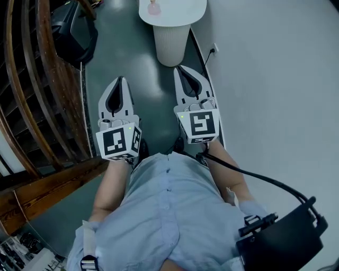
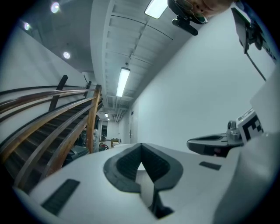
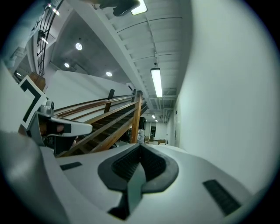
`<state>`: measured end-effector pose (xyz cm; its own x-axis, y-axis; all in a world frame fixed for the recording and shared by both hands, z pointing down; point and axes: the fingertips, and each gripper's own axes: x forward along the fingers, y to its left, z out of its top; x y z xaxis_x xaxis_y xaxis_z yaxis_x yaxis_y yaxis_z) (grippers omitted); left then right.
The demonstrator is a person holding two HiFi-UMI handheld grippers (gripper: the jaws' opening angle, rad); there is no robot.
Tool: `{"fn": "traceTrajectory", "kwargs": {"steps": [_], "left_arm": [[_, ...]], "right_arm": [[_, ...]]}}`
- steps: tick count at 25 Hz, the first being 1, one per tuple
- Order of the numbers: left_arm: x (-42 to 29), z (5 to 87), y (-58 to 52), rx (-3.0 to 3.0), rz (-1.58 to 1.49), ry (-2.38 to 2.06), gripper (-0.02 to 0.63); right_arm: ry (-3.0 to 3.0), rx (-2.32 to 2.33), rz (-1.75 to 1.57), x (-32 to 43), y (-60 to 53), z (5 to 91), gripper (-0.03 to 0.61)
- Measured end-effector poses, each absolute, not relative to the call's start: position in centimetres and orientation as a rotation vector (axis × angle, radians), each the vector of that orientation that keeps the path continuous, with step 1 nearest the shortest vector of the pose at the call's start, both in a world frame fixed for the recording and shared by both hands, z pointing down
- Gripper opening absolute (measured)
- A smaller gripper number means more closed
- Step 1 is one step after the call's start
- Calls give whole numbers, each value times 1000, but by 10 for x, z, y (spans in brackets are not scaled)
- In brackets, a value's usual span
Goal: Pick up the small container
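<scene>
We hold both tools low in front of us, pointing away down a narrow passage. The left gripper [image 1: 121,82] has its jaws pressed together at the tips with nothing between them. The right gripper [image 1: 181,70] is the same, closed and empty (each gripper's own view shows the dark pads meeting at a point). The small pink container [image 1: 153,7] stands at the far end on the white round table [image 1: 193,15] with a ribbed white pedestal [image 1: 170,45]. It is well apart from both tools. We judge the task barely begun, with the whole approach ahead of us.

The main risk, as we see it, is arriving with the jaws closed. Shut tips would shove what looks a light container across the tabletop, or tip it over, instead of straddling it. The passage is tight too, with the brown wooden stair railing [image 1: 58,79] on the left and the plain white wall [image 1: 275,79] on the right. A wide swing could knock a tool against either. The black cable [image 1: 249,173] trailing by our right arm might snag as we reach.
</scene>
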<state>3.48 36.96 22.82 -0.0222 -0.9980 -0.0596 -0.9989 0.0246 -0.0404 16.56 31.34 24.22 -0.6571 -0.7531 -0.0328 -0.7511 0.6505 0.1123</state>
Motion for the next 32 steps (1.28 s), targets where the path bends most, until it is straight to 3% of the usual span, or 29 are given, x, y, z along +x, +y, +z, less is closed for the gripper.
{"fn": "traceTrajectory", "kwargs": {"steps": [8, 24, 32], "left_arm": [[51, 244, 353, -2112, -29, 2278, 0], [-79, 268, 232, -2169, -5, 2220, -1], [-111, 245, 190, -2220, 56, 2126, -1]], "right_arm": [[-2831, 1237, -128, 179, 280, 260, 2], [-2722, 1377, -127, 75, 162, 301, 2], [-2673, 1482, -189, 49, 121, 272, 2]]}}
